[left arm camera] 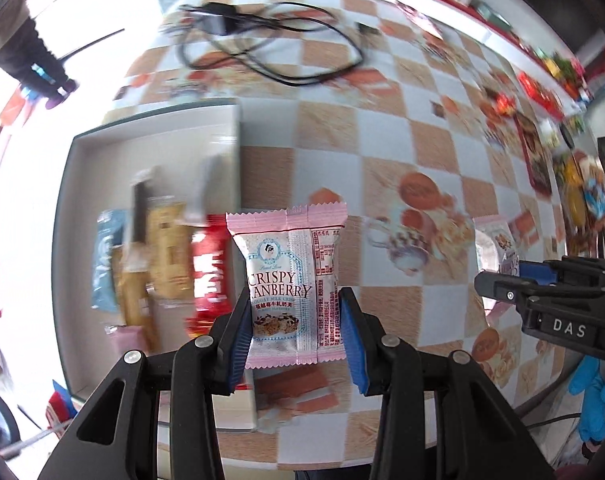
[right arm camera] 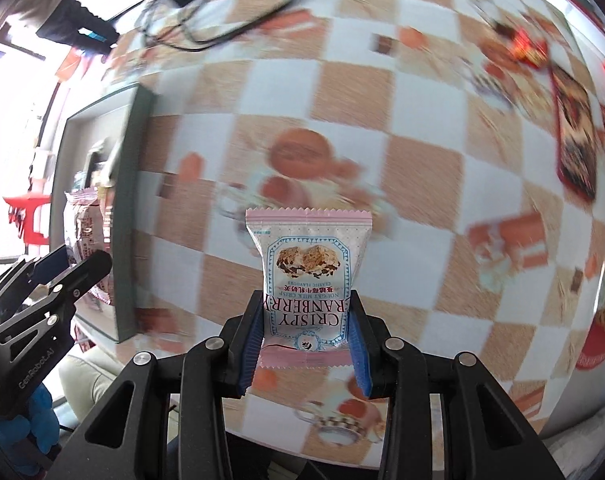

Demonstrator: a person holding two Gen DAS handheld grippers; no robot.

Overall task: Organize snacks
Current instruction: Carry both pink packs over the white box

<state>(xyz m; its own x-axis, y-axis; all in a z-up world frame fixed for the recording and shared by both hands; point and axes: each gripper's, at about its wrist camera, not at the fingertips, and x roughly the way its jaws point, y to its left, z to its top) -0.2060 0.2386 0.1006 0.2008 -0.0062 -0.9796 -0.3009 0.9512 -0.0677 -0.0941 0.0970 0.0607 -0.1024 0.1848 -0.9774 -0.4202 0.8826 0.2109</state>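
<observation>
Now both grippers are holding pink cranberry crisp packs above the checked tablecloth (left arm camera: 382, 128). Left gripper (left arm camera: 295, 336) is clamping its pack (left arm camera: 288, 276) by the lower half, pads pressing both sides, w/ the pack hanging just right of the grey tray (left arm camera: 78, 168). Right gripper (right arm camera: 305, 344) is gripping a second pack (right arm camera: 308, 264), print upside down, over open cloth, tray well to its left. Blurred snacks (left arm camera: 170, 264) are lying in a row inside the tray. Black cables (left arm camera: 262, 40) are sitting at the far end.
</observation>
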